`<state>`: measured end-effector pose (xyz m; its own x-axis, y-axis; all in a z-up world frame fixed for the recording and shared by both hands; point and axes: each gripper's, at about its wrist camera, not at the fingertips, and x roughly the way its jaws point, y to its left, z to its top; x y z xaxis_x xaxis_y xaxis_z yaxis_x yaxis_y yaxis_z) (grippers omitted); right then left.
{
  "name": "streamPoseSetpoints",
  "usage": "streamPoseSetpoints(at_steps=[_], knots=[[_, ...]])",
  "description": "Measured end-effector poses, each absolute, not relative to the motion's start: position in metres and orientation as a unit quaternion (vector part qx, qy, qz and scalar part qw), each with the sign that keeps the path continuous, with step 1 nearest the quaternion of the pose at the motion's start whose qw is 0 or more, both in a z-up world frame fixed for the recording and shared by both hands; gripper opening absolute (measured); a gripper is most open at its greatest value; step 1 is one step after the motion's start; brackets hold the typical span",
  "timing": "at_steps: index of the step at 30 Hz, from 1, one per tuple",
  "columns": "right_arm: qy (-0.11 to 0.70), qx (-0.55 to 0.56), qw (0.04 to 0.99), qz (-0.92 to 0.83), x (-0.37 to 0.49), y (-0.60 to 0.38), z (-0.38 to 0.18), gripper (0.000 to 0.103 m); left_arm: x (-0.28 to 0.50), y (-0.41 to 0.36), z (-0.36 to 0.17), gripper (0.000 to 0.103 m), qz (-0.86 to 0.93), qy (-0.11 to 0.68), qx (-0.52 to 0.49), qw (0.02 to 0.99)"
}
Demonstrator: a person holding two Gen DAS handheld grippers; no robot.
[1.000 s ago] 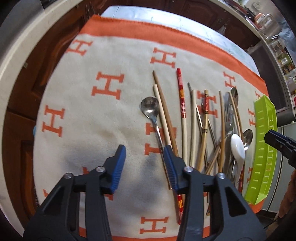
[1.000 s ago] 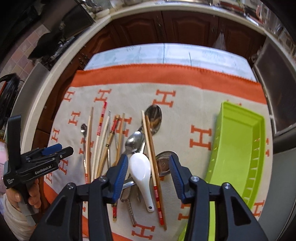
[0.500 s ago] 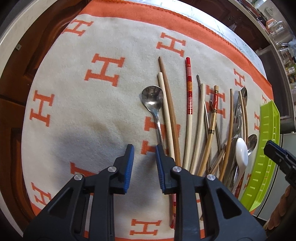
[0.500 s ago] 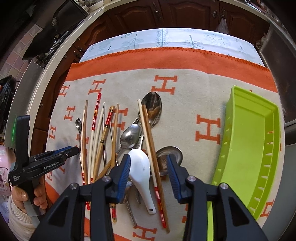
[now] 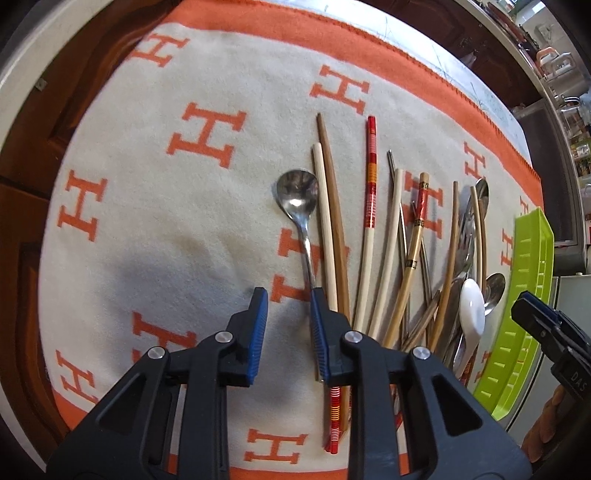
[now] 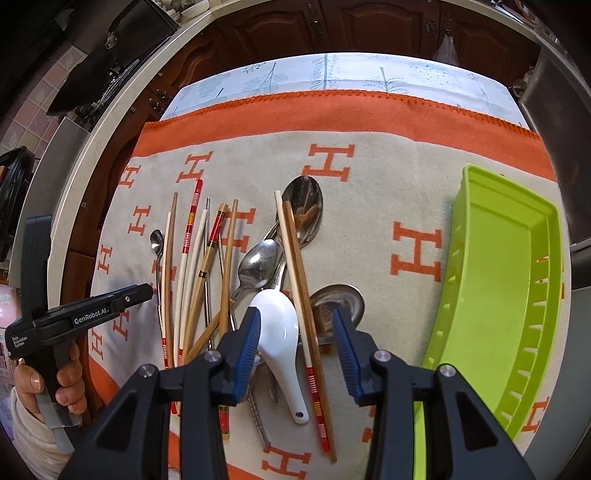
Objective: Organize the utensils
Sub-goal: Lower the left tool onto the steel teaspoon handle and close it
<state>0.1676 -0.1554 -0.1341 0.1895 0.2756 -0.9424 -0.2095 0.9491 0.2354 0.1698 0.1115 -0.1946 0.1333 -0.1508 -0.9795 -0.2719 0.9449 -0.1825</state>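
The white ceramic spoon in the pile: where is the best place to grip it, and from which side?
Probably the handle of the white ceramic spoon, near its end, from above with the right gripper. The handle is narrow; the bowl is wide and smooth, flanked by chopsticks.

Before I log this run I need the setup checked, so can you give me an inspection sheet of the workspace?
Surface: cream blanket with orange H marks and an orange border, spread over a pale patterned cloth.
Job's things: chopsticks, metal spoons and a white spoon lie in a loose overlapping pile; the green tray beside it holds nothing.
Clutter: nothing seen.
Grippers: left gripper open above the handle of a small metal spoon; right gripper open over the white spoon.
Cables: nothing seen.
Surroundings: dark wooden cabinets and a pale countertop edge.
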Motion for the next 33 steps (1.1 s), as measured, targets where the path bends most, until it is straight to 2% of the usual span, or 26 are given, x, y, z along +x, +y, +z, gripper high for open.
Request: streamPoseSetpoints(at_steps=[5, 11, 12, 14, 15, 27, 30, 33], knots=[[0.618, 0.024, 0.770, 0.158, 0.167, -0.152, -0.135, 0.040, 0.174, 0.105, -0.200, 0.021, 0.043, 0.655, -0.151, 0.739], [0.621, 0.022, 0.768, 0.156, 0.167, -0.151, -0.138, 0.040, 0.174, 0.082, -0.202, 0.021, 0.056, 0.655, -0.089, 0.748], [0.621, 0.023, 0.768, 0.155, 0.167, -0.151, -0.138, 0.040, 0.175, 0.078, -0.203, 0.020, 0.057, 0.654, -0.080, 0.750], [0.622, 0.022, 0.768, 0.153, 0.167, -0.151, -0.139, 0.040, 0.174, 0.073, -0.203, 0.006, 0.056, 0.651, -0.067, 0.754], [0.622, 0.023, 0.768, 0.152, 0.167, -0.151, -0.140, 0.040, 0.173, 0.072, -0.203, 0.004, 0.055, 0.651, -0.066, 0.754], [0.626, 0.037, 0.766, 0.143, 0.177, -0.159, -0.142, 0.040, 0.147, 0.109, -0.203, 0.002, 0.047, 0.649, -0.098, 0.753], [0.631, 0.038, 0.762, 0.141, 0.186, -0.158, -0.146, 0.026, 0.143, 0.123, -0.205, 0.002, 0.044, 0.648, -0.114, 0.752], [0.639, 0.035, 0.756, 0.137, 0.195, -0.156, -0.155, 0.023, 0.142, 0.126, -0.205, 0.002, 0.041, 0.646, -0.113, 0.754]])
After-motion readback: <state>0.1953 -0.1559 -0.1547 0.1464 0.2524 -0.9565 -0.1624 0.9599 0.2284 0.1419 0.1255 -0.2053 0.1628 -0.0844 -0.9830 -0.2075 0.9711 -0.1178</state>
